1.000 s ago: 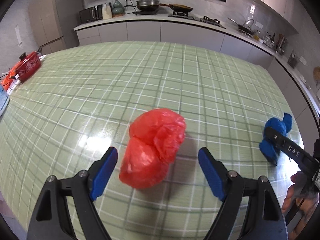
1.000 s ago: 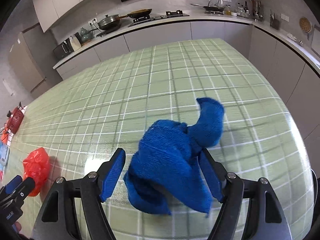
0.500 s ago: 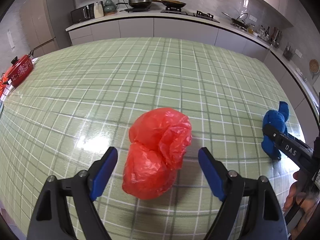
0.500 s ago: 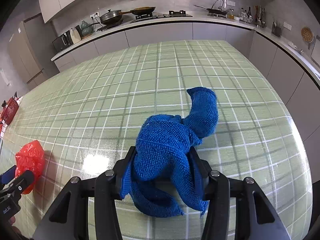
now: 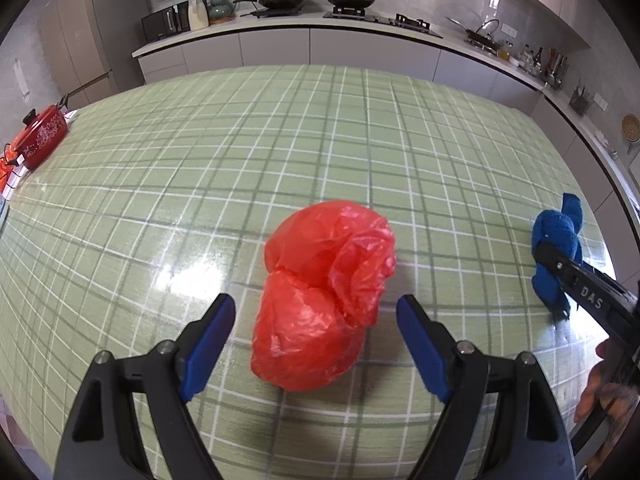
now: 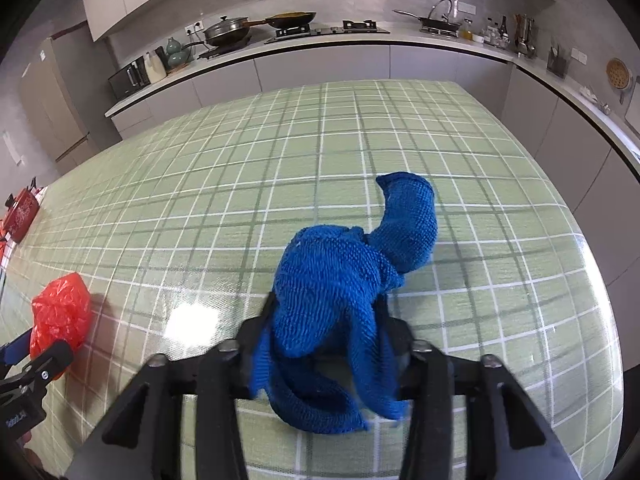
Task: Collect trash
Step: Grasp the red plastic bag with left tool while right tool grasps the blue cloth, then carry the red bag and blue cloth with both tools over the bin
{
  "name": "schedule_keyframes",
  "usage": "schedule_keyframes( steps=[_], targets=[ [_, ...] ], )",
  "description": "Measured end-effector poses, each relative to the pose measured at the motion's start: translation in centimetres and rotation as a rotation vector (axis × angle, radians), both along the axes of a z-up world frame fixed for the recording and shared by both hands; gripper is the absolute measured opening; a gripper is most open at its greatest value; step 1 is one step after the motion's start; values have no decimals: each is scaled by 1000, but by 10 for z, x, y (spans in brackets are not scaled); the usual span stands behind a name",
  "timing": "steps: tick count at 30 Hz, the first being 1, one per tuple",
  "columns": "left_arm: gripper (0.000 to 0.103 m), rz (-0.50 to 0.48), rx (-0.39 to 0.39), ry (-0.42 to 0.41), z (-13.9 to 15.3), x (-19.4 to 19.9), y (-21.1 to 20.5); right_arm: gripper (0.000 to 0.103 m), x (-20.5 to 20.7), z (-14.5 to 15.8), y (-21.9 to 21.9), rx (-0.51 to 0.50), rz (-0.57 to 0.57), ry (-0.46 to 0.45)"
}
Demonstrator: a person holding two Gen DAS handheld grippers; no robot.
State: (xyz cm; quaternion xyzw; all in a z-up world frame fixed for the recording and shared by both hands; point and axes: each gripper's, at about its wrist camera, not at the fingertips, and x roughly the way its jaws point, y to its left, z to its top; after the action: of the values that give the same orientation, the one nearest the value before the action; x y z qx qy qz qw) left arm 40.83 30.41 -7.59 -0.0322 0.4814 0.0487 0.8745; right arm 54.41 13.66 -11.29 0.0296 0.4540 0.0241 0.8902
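Observation:
A crumpled red plastic bag (image 5: 324, 300) lies on the green checked table (image 5: 320, 140). My left gripper (image 5: 316, 306) stands open around it, one blue pad on each side with a gap to the bag. The bag also shows at the left of the right wrist view (image 6: 60, 312). A bunched blue knitted cloth (image 6: 332, 280) sits near the table's right side, small at the right edge of the left wrist view (image 5: 556, 236). My right gripper (image 6: 326, 312) is closing, its jaws pressing into the cloth from both sides. The cloth's folds hide the pads.
A red lidded pot (image 5: 38, 140) stands at the table's far left edge. A kitchen counter (image 5: 320, 28) with pans and a microwave runs behind the table. The table's right edge (image 6: 600, 280) is close to the blue cloth. A person's hand (image 5: 604, 392) holds the right gripper.
The right gripper's jaws have drawn together from wide apart and now squeeze the blue cloth. The left gripper has stayed open around the red bag.

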Motion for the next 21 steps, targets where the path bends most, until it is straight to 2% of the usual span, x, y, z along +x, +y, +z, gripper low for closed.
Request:
schedule_keyframes(
  steps=[5, 14, 16, 17, 18, 21],
  targets=[
    [84, -10, -1, 14, -5, 4, 4, 34, -10, -2, 12, 2, 36, 4],
    [84, -52, -11, 32, -21, 26, 1, 35, -28, -3, 23, 12, 73, 10],
    [73, -58, -38, 10, -22, 26, 3, 35, -29, -4, 24, 22, 62, 6],
    [59, -61, -40, -10, -21, 25, 4, 35, -28, -4, 25, 22, 60, 5],
    [50, -70, -43, -14, -21, 25, 3, 35, -28, -5, 25, 23, 59, 5],
    [42, -83, -68, -36, -18, 23, 6, 28, -31, -2, 25, 39, 48, -5]
  ],
)
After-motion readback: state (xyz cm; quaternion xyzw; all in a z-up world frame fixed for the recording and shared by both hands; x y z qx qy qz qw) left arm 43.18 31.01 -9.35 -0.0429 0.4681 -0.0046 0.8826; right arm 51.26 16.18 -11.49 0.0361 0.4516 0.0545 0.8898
